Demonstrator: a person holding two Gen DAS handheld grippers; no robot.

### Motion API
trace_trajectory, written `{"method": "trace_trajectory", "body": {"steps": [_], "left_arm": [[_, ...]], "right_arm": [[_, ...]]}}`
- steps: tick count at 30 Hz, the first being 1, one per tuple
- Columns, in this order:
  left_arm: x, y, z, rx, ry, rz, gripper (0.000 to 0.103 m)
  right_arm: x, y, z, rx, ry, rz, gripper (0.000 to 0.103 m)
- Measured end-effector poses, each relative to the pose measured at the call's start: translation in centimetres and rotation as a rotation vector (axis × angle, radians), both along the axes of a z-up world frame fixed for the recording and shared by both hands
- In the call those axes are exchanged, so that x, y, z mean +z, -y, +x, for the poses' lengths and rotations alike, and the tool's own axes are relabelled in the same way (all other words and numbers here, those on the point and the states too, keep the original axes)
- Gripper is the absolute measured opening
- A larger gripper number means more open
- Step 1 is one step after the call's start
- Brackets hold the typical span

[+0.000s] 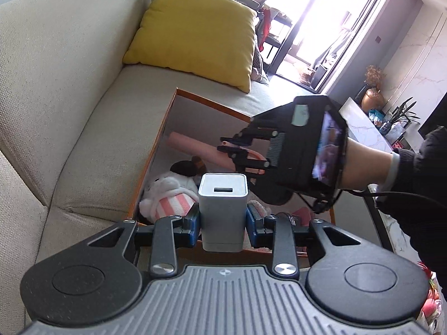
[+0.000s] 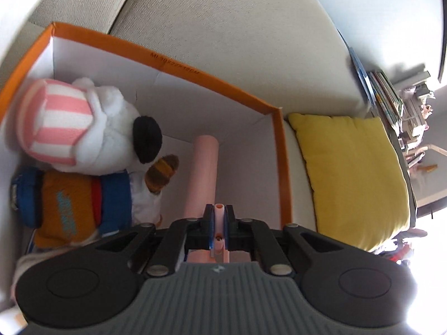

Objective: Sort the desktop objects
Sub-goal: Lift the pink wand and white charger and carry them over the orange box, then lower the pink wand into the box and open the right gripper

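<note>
Box (image 2: 279, 150): orange-rimmed carton w/ white inner walls, sits on beige sofa (image 1: 56, 89); top open, serves as drop spot for sorted items.
Sofa: carries the box; yellow cushion (image 1: 195, 28) lies just beyond the box's far end.
Plush dog (image 2: 92, 128): white, black ear, pink/white striped cap; lies inside box at one end, on top of another soft toy in orange and blue (image 2: 69, 203).
Pink tube item (image 2: 205, 173): long pale-pink cylinder w/ a thin pink part at its near end; inside box, beside the plush, near the orange side wall.
Charger (image 1: 223, 212): white USB power block, port facing cam; held in air over box's near edge, not yet in.
Left gripper (image 1: 223, 220): blue pads pressed on both sides of charger, firm pinch.
Right gripper (image 2: 219, 223): reaches down into box; pads closed on thin pink end of tube item. Can't tell if tube rests on box floor or hangs.
Step (est.): placing phase, both claws loaded; right one at release point, left one waiting its turn.
Next (est.): right needs to spread pads and lift straight up, clear of left's path; then left goes fwd and down into free floor betw. plush and tube before letting go.
Risk (est.): the two claws are close over the box, could bump; charger may land on plush and roll.
</note>
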State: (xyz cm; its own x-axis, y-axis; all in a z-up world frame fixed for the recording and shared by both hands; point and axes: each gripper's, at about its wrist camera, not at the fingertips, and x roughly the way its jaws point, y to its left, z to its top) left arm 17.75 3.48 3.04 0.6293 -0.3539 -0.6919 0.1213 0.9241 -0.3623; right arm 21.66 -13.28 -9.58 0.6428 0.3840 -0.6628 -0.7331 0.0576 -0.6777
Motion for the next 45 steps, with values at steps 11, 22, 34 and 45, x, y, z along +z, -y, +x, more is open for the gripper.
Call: {"method": "trace_trajectory", "body": {"steps": [11,22,34,45], "left_arm": [[-0.6,-0.1,0.1,0.004,-0.022,-0.003,0.037],[-0.7,0.3,0.6,0.002,-0.035,-0.004,0.037],[-0.2,1.2,1.2,-0.003,-0.023,0.009,0.037],[-0.3,4.6,4.3,-0.069,-0.019,0.024,0.037]], "right_arm": [[-2.1,-1.5,1.1,-0.042,-0.020,-0.009,0.007],[0.2,-1.7,0.3,-0.074,-0.106,0.006,0.022],[5.6,4.3,-0.3,-0.209,-0.240,0.185,0.029],[7.3,11.3,2.1,-0.430,-0.258,0.348,0.029]]}}
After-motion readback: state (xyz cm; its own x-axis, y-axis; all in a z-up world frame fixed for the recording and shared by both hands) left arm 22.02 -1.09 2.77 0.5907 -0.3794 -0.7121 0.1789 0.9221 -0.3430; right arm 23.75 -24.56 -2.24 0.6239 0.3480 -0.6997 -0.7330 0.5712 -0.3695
